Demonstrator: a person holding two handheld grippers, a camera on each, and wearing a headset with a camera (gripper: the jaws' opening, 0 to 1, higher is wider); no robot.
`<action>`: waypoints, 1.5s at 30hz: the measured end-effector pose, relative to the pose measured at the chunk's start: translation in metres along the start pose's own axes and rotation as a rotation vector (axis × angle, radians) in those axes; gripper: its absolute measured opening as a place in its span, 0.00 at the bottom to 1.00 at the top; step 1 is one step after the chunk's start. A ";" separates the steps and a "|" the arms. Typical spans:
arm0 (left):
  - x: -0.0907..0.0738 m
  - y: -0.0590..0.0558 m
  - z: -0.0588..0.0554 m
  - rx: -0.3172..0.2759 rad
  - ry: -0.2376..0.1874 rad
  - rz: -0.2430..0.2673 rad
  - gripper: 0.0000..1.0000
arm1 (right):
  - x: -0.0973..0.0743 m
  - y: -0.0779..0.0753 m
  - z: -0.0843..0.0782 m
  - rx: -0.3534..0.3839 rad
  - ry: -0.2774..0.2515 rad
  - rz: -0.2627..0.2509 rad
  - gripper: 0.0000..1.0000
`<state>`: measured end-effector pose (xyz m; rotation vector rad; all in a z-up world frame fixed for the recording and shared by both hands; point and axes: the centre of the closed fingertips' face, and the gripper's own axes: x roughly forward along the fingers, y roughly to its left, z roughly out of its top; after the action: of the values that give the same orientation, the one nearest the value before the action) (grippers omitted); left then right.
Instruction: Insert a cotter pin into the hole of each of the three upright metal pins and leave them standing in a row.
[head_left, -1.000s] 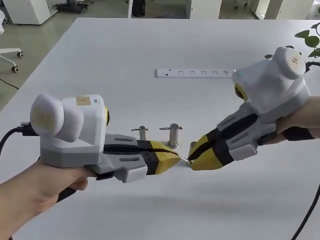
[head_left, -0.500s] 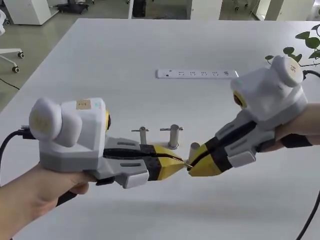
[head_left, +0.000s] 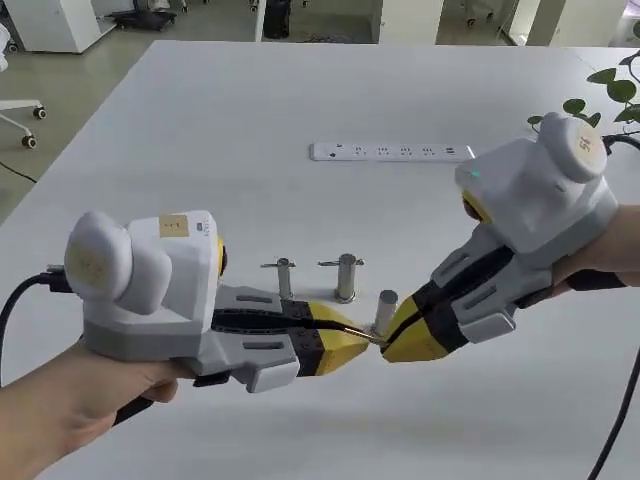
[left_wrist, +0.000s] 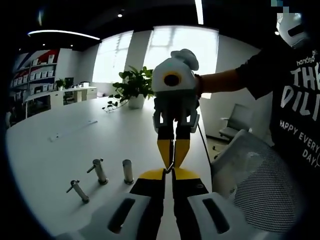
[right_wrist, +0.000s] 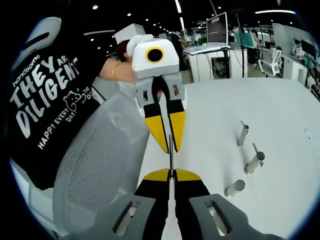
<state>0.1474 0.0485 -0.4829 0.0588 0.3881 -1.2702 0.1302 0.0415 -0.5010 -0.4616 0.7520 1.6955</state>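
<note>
The left tool (head_left: 352, 340) was seen with its yellow-tipped jaws drawn almost together and pinched on one end of a thin cotter pin (head_left: 371, 336), which was held roughly level above the table (head_left: 250, 120). The other end of the cotter pin was taken between the jaws of the right tool (head_left: 397, 341), likewise closed down narrow. The two tools were thus set tip to tip with the pin bridged between them. The left tool was carried in the left hand (head_left: 60, 410), held low at the near side and pointed to the right. The right tool was gripped by the right hand (head_left: 612, 250), raised higher and angled down and to the left. Just behind the meeting tips, three metal pins were stood upright in a row on the white table. The left metal pin (head_left: 284, 282) and the middle metal pin (head_left: 346, 280) were each crossed near the top by a thin cross-piece (head_left: 270, 264). The right metal pin (head_left: 386, 308), set nearest the right tool, was bare at its top; whether it was touched by that tool could not be told. Farther back a white power strip (head_left: 390, 152) was laid flat, and a leafy plant (head_left: 612, 90) was seen at the right edge. In the gripper views a bright open office was shown, with a grey mesh chair (right_wrist: 95, 165) and a black printed shirt (left_wrist: 300, 115).
</note>
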 end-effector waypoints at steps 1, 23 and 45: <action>0.001 0.003 -0.003 0.010 0.014 0.018 0.02 | -0.001 -0.003 -0.004 0.006 0.033 -0.021 0.00; 0.022 0.047 -0.020 -0.037 -0.012 0.255 0.19 | -0.028 -0.053 -0.066 0.234 0.286 -0.282 0.00; 0.063 0.083 -0.049 -0.030 0.065 0.356 0.20 | -0.033 -0.074 -0.089 0.329 0.381 -0.372 0.00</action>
<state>0.2284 0.0281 -0.5622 0.1380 0.4316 -0.9129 0.2023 -0.0336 -0.5607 -0.6555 1.1225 1.1224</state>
